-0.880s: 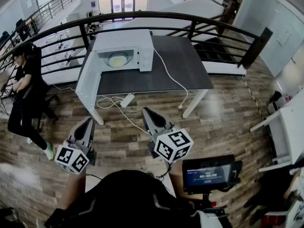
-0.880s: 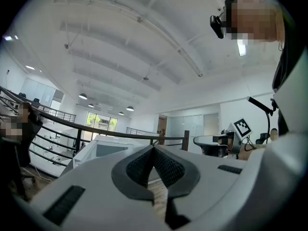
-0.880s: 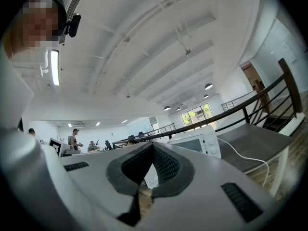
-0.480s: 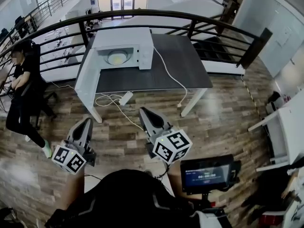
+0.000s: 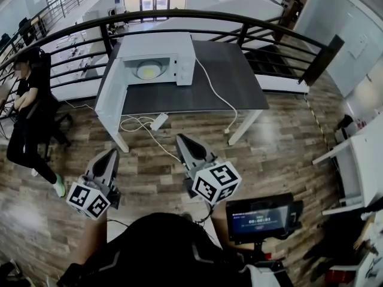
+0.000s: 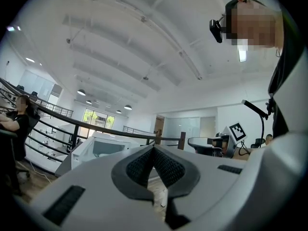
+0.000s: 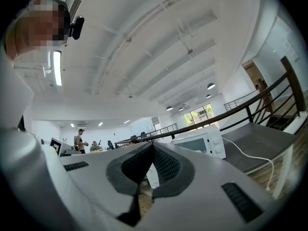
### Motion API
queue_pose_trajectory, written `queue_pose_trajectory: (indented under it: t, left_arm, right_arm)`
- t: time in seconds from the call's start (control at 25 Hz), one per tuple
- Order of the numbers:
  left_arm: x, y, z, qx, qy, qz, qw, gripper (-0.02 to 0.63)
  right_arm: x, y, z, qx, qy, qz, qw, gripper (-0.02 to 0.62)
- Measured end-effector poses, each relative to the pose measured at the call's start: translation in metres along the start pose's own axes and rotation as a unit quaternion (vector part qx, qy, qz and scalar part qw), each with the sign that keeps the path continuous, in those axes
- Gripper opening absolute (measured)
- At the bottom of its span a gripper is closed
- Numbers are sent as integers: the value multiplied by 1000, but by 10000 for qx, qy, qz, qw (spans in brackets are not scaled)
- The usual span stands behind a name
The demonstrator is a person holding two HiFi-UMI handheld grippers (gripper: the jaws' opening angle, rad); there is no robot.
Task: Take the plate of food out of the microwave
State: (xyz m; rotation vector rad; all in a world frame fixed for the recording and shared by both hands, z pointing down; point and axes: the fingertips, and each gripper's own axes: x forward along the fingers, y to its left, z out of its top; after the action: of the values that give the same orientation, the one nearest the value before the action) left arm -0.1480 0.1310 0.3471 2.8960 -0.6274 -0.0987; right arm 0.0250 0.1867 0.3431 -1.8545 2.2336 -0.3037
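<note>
Our left gripper (image 5: pixel 111 154) and right gripper (image 5: pixel 183 141), jaws together and empty, hang over open wood floor (image 5: pixel 281 148). At 12 o'clock the plate of food (image 5: pixel 149 70) sits inside the open microwave (image 5: pixel 179 46) at the worktop's (image 5: pixel 227 82) left edge.

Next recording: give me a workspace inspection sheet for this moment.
Surface: dark-topped table with white legs.
Job's things: white microwave at the table's back left; the plate of food shows inside it.
Clutter: nothing seen.
Grippers: left tool and right tool both shut, empty, over the floor, short of the table.
Cables: white cable runs from the microwave across the table to the floor; power strip under the table.
Surroundings: black railing behind, person at left, screen nearby.
</note>
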Motion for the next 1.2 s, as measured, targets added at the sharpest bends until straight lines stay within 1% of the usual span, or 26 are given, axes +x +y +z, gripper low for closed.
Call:
queue_pose_trajectory:
  t: [0.36,0.48,0.56,0.68,0.84,0.96,1.08,1.2]
  left_arm:
    - [-9,19,4,1,-91,-80,9999,3]
    - [-12,33,2,25,-109,-117,9999,2]
    - [-15,45,0,28,-110,-157,9998,3]
    - [-17,60,-4,-21,-63,-261,9996,3]
    - [-12,80,-4,-21,-14,-280,9996,2]
    - [-2,95,-1,21,-52,-188,9998,2]
    - [20,105,1,59,-86,-144,9998,3]
    - [46,109,4,-25,-155,-92,9998,3]
  right_arm:
    - [19,13,-4,30,-14,-21,10000,0]
    - [32,15,-8,133,3,-119,9998,0]
    - [44,19,-14,188,-16,-104,9998,0]
    - [57,22,-23,249,24,-190,9995,0]
    - [76,14,-27,346,25,-319,9989,0]
    - [94,5,-28,355,19,-277,9990,0]
    - [112,-13,-23,368,-70,-203,9991,0]
    - [128,-35,-17,372,-124,-115,9992,0]
